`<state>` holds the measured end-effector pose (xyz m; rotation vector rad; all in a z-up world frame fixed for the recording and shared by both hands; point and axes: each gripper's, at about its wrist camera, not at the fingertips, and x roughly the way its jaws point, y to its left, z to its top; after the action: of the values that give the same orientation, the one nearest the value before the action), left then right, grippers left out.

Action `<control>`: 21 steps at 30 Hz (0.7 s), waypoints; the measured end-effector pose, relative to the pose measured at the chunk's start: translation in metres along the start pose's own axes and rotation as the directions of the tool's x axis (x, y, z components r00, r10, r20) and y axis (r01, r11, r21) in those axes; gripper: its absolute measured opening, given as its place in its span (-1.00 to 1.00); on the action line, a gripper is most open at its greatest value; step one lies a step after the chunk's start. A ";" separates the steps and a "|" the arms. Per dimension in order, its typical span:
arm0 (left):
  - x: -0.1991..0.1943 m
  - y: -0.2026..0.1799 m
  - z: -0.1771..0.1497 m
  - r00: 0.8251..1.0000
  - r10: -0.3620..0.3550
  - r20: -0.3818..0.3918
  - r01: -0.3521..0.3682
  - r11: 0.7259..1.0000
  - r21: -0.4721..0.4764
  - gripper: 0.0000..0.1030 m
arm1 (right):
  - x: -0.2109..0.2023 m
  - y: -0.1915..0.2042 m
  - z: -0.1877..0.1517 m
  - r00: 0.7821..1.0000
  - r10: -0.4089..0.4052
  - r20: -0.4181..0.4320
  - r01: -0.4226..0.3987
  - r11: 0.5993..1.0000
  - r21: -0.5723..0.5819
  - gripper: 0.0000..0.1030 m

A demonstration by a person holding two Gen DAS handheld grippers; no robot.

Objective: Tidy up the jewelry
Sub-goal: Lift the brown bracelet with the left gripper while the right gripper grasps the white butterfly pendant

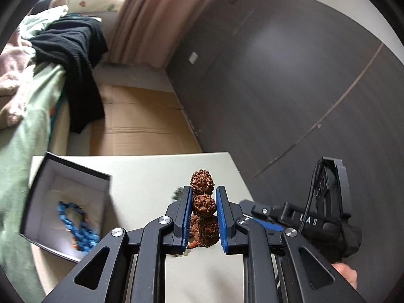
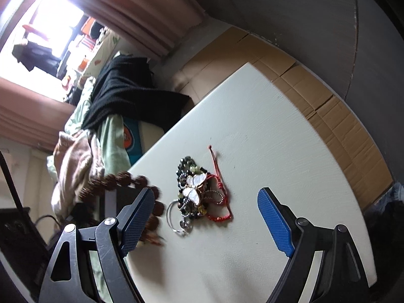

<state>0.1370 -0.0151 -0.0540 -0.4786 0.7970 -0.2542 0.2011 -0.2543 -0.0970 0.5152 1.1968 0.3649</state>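
One blue bracelet already lies in the open box. My left gripper pinches the brown seed-bead bracelet, held clear of the white table. My right gripper, jaws spread and empty, hovers over the remaining tangled jewelry pile, still unsorted.

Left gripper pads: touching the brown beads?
Touching. Left wrist view: both blue pads of the left gripper press a brown bead between them.
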 end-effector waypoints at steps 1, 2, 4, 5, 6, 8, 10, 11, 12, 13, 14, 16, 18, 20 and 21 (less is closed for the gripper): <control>-0.002 0.006 0.001 1.000 0.010 0.004 -0.010 1.000 -0.012 -0.63 | 0.002 0.002 -0.001 1.000 -0.001 -0.004 0.001 1.000 -0.009 0.66; -0.006 0.010 0.001 1.000 0.015 0.006 -0.015 1.000 -0.020 -0.63 | 0.005 0.004 -0.002 1.000 -0.006 -0.008 0.005 1.000 -0.022 0.66; -0.009 0.018 0.002 1.000 0.025 0.012 -0.025 0.999 -0.036 -0.63 | 0.009 0.008 -0.002 1.000 -0.016 -0.012 0.015 0.999 -0.048 0.65; -0.011 0.023 0.003 0.999 0.030 0.017 -0.029 0.999 -0.046 -0.63 | 0.011 0.010 -0.003 1.000 -0.018 -0.012 0.017 0.998 -0.059 0.65; -0.013 0.026 0.004 0.999 0.033 0.020 -0.032 0.998 -0.053 -0.63 | 0.012 0.012 -0.002 1.000 -0.021 -0.010 0.020 0.997 -0.074 0.64; -0.017 0.033 0.005 0.999 0.040 0.029 -0.038 0.997 -0.066 -0.63 | 0.015 0.017 -0.002 1.000 -0.024 -0.005 0.023 0.994 -0.111 0.62; -0.021 0.037 0.005 0.998 0.046 0.037 -0.043 0.996 -0.077 -0.63 | 0.019 0.023 0.000 1.000 -0.020 -0.003 0.019 0.988 -0.155 0.59; -0.023 0.040 0.006 0.998 0.050 0.040 -0.046 0.995 -0.084 -0.63 | 0.023 0.027 0.001 1.000 -0.021 -0.014 0.018 0.982 -0.188 0.57; -0.026 0.041 0.005 0.998 0.054 0.043 -0.050 0.995 -0.089 -0.63 | 0.027 0.029 0.002 0.999 -0.028 -0.022 0.023 0.977 -0.210 0.55; -0.028 0.043 0.006 0.997 0.058 0.046 -0.053 0.994 -0.096 -0.63 | 0.031 0.031 0.003 0.999 -0.037 -0.025 0.030 0.973 -0.230 0.55; -0.029 0.047 0.007 0.997 0.061 0.049 -0.056 0.993 -0.105 -0.63 | 0.033 0.032 0.003 0.999 -0.040 -0.026 0.033 0.969 -0.245 0.53; -0.032 0.052 0.007 0.996 0.066 0.052 -0.059 0.991 -0.117 -0.63 | 0.040 0.037 0.003 0.998 -0.053 -0.032 0.041 0.957 -0.288 0.50; -0.034 0.056 0.008 0.996 0.070 0.057 -0.062 0.990 -0.129 -0.63 | 0.043 0.042 0.002 0.997 -0.063 -0.034 0.049 0.944 -0.325 0.46; -0.035 0.059 0.009 0.995 0.074 0.062 -0.065 0.989 -0.135 -0.63 | 0.048 0.048 -0.002 0.996 -0.085 -0.031 0.068 0.924 -0.376 0.44; -0.036 0.061 0.009 0.995 0.077 0.064 -0.068 0.988 -0.138 -0.63 | 0.050 0.050 -0.004 0.995 -0.100 -0.030 0.080 0.912 -0.403 0.42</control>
<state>0.1219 0.0543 -0.0566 -0.5824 0.7654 -0.1156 0.2140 -0.1854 -0.1092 0.0933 1.1499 0.5318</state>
